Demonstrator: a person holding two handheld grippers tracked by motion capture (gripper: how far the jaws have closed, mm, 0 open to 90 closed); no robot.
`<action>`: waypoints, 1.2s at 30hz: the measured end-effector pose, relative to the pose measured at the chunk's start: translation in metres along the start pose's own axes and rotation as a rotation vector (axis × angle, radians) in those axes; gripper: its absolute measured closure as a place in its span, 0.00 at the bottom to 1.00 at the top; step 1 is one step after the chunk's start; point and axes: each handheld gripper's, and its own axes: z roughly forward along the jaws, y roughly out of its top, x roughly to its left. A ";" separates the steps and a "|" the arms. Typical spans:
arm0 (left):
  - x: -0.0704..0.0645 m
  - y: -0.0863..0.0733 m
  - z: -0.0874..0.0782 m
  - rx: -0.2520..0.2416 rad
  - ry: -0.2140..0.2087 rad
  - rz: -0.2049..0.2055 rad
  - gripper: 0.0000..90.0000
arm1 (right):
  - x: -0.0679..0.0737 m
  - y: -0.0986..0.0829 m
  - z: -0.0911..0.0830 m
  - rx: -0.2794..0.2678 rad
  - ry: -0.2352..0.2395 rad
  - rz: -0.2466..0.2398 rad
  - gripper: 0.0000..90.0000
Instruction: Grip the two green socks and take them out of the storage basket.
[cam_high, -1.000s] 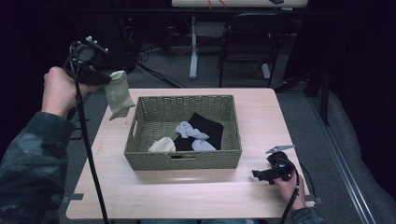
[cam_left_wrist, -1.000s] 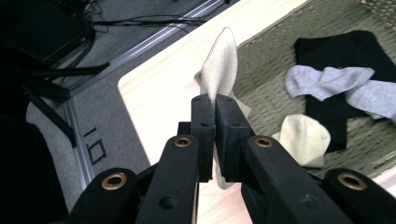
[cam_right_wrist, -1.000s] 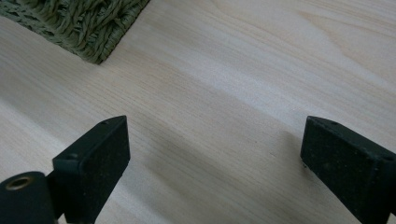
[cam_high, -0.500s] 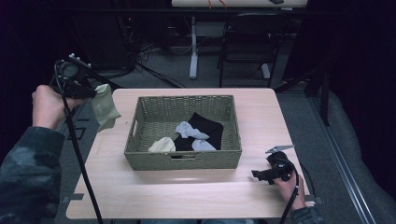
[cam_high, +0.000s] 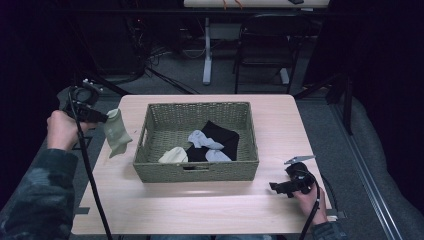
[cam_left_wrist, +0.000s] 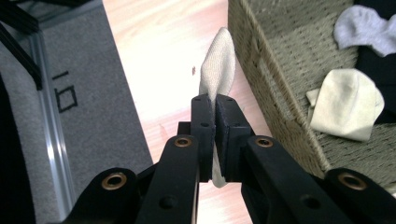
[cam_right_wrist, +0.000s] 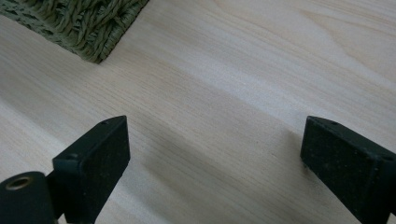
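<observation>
My left gripper is shut on a pale olive sock, which hangs over the table's left edge beside the woven basket. In the left gripper view the sock sticks up between the closed jaws of the gripper, with the basket wall to its right. Inside the basket lie a cream sock, a grey sock, another grey sock and a black sock. My right gripper rests open low on the table at the front right; its wide-apart jaws hold nothing.
The light wooden table has bare room right of the basket and along the front. A basket corner shows in the right gripper view. Grey floor lies left of the table. A chair and desk legs stand behind.
My left gripper has come down and toward the person with the olive sock, from above the table's far left corner to low beside the basket. The right gripper has stayed put.
</observation>
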 end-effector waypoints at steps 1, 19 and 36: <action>0.000 -0.002 0.003 0.006 -0.005 -0.003 0.96 | 0.000 0.000 0.000 0.001 -0.001 -0.001 0.08; -0.003 -0.036 0.071 0.105 -0.071 -0.066 0.96 | 0.000 0.000 0.000 -0.009 0.013 0.010 0.08; -0.005 -0.071 0.120 0.198 -0.127 -0.116 0.91 | 0.000 0.000 0.000 -0.008 0.011 0.008 0.08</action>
